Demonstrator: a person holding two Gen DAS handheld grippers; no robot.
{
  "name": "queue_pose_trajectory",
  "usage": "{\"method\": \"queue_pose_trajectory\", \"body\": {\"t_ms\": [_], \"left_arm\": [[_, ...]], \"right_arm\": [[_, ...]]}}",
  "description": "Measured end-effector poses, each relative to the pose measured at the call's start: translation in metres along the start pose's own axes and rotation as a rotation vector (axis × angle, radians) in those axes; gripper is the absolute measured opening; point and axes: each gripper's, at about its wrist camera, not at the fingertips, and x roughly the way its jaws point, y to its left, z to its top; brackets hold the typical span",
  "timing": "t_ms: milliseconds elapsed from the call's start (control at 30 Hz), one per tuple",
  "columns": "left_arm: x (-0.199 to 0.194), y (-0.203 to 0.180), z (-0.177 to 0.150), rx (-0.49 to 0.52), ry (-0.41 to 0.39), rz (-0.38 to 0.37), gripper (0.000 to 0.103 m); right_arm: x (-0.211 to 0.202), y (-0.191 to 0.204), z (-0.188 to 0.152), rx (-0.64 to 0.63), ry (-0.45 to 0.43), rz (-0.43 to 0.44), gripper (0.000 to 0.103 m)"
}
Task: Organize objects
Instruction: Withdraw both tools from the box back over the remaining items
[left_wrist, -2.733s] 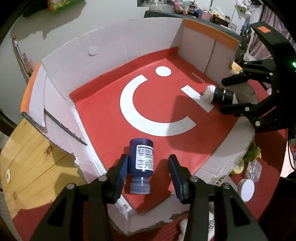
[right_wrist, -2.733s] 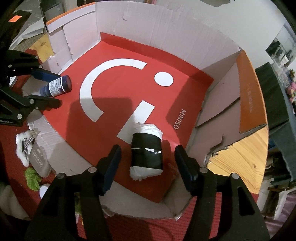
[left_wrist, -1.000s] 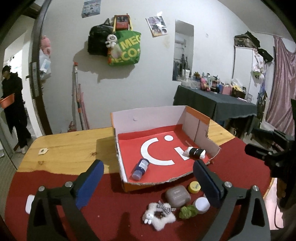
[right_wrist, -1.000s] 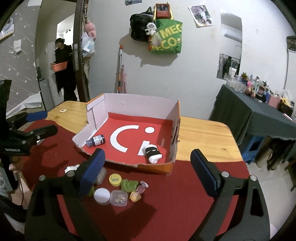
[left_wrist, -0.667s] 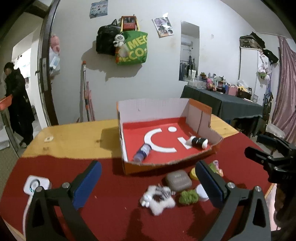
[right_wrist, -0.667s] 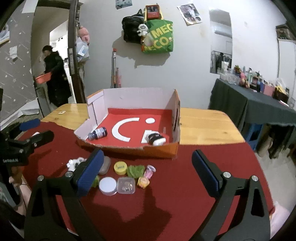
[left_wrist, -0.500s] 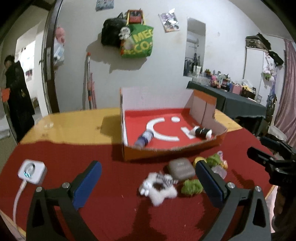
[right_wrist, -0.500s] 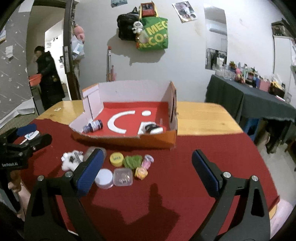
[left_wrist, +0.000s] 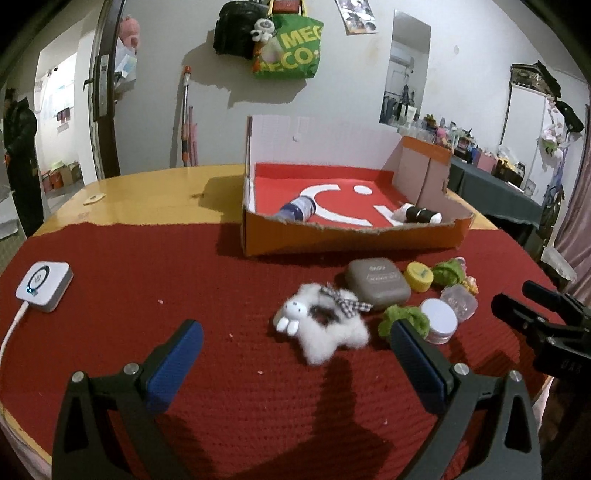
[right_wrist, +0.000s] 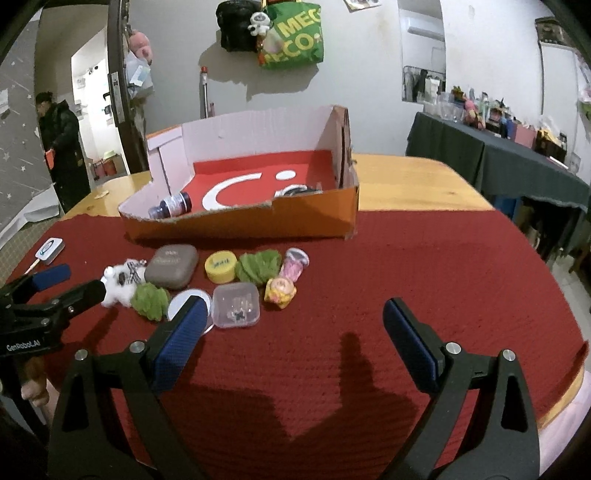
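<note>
2 empty tools held back from the clutter, box partly filled

Both the left tool (left_wrist: 295, 356) and right tool (right_wrist: 293, 332) are spread wide and grasp nothing. A blue bottle (left_wrist: 297, 207) and a black roll (left_wrist: 417, 214) lie inside the cardboard box (left_wrist: 351, 242); the rest is clustered on the red surface (left_wrist: 221, 295) in front of it. The plush bunny (left_wrist: 321, 326) lies just ahead of the left tool, slightly right of centre, its long axis slanting across the opening; the clear case (right_wrist: 236, 305) lies ahead-left of the right tool
</note>
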Motion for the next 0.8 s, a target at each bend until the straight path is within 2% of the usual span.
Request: {"method": "queue_pose_trajectory", "body": {"t_ms": [800], "left_arm": [[0.013, 0.002, 0.006, 0.008, 0.079, 0.004, 0.103]], "right_arm": [[0.014, -0.001, 0.002, -0.014, 0.063, -0.018, 0.097]]}}
